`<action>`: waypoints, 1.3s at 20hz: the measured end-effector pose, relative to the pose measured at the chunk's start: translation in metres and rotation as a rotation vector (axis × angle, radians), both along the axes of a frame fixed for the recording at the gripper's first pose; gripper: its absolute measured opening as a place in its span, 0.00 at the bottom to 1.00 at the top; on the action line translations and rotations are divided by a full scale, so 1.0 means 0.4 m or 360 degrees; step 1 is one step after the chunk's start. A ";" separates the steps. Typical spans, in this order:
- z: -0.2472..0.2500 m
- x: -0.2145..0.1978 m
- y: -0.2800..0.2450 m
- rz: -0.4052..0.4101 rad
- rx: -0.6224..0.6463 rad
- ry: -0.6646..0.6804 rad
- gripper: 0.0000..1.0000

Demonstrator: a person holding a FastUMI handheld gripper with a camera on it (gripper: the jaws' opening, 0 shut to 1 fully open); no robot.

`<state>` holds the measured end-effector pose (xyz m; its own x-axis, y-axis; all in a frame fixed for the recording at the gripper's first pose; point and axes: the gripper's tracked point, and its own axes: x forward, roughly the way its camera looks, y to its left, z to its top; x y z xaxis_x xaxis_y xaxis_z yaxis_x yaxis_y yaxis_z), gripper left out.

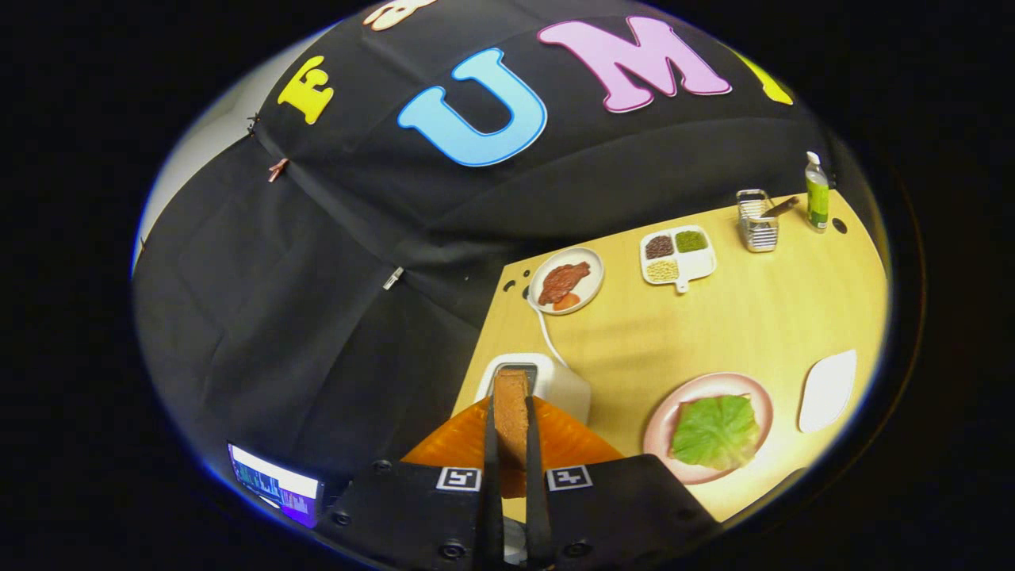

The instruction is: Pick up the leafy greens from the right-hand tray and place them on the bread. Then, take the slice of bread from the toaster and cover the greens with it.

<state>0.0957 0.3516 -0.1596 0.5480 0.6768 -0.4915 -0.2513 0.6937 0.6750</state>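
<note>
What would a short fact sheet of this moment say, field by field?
gripper: shut on the bread slice, held on edge between both fingers
toaster: white, just ahead of the fingers, under the slice
pink plate: holds the greens, which cover whatever lies beneath
white tray: beside the pink plate
far end of table: meat plate, divided dish, wire rack, green bottle
stage: greens placed, slice not yet laid on them

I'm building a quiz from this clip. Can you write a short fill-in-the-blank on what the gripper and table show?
1. The gripper is shut on a slice of ____.
2. The leafy greens lie on the ____ plate.
3. The toaster sits just ____ the fingers.

Missing words: bread; pink; beyond
</note>
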 end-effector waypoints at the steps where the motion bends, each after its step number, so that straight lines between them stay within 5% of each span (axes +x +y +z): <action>1: -0.018 0.001 -0.029 -0.0020 -0.0009 0.0014 0.15; 8: -0.227 0.023 -0.233 -0.0175 -0.0098 0.0102 0.16; 20: -0.529 0.033 -0.197 -0.0161 -0.0069 0.0352 0.16; 26: -0.668 0.049 -0.263 -0.0168 -0.0292 0.0382 0.15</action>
